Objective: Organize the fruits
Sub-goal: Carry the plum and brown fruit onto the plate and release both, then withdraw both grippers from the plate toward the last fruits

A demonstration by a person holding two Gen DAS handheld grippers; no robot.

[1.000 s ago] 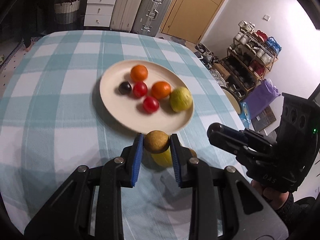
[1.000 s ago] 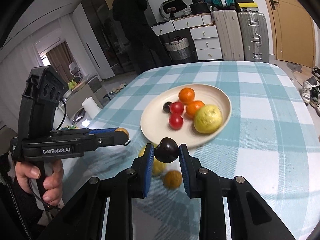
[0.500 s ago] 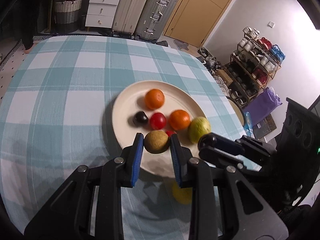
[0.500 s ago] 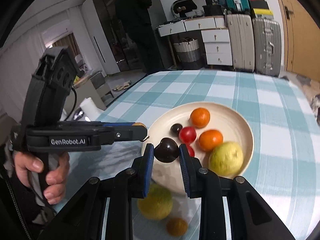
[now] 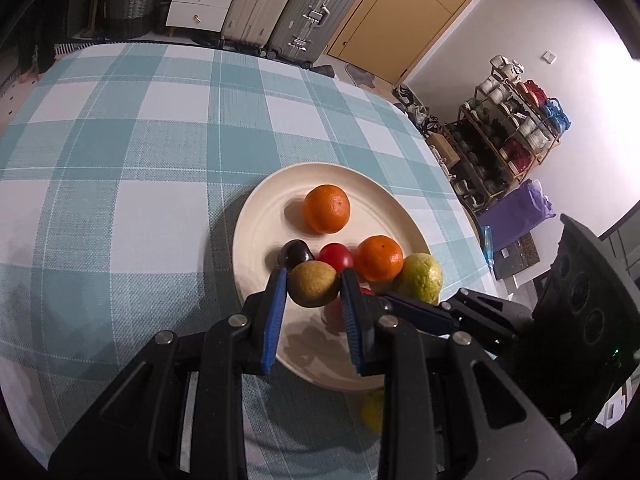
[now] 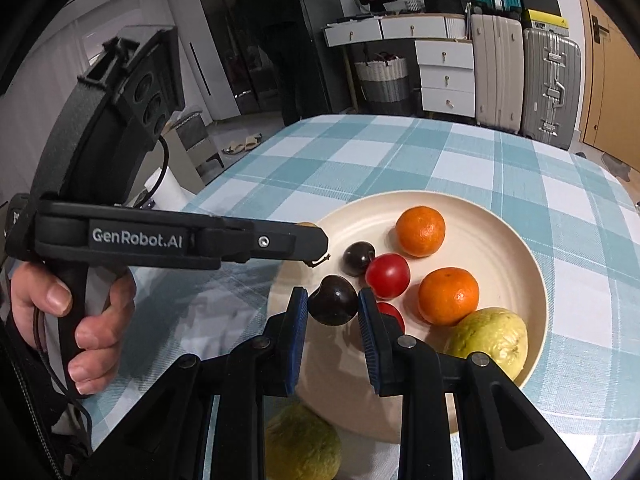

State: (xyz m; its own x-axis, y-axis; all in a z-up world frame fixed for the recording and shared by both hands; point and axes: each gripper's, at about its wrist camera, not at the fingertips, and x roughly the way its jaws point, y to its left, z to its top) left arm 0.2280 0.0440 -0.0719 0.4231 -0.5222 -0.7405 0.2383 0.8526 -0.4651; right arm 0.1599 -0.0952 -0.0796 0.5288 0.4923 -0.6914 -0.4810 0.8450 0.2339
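Observation:
A cream plate (image 5: 256, 216) (image 6: 508, 240) lies on the checked tablecloth with two oranges (image 5: 327, 208) (image 6: 420, 231), red tomatoes (image 5: 336, 257) (image 6: 387, 275), a dark plum (image 5: 295, 253) (image 6: 359, 258) and a yellow-green guava (image 5: 422, 278) (image 6: 490, 340). My left gripper (image 5: 313, 284) is shut on a brown kiwi (image 5: 312, 284), held above the plate's near side. My right gripper (image 6: 333, 306) is shut on a second dark plum (image 6: 333, 305), held above the plate's left part. A green-yellow fruit (image 6: 302, 446) (image 5: 372, 414) lies on the cloth just off the plate.
The left gripper's body and the hand holding it (image 6: 92, 320) fill the left of the right wrist view. The table edge curves off at the right (image 5: 452, 184). Suitcases (image 5: 288, 4), drawers and a shelf rack (image 5: 516, 128) stand beyond the table.
Both grippers have moved forward from the near cloth to above the plate, each still holding its fruit. The loose fruit on the cloth has dropped behind them.

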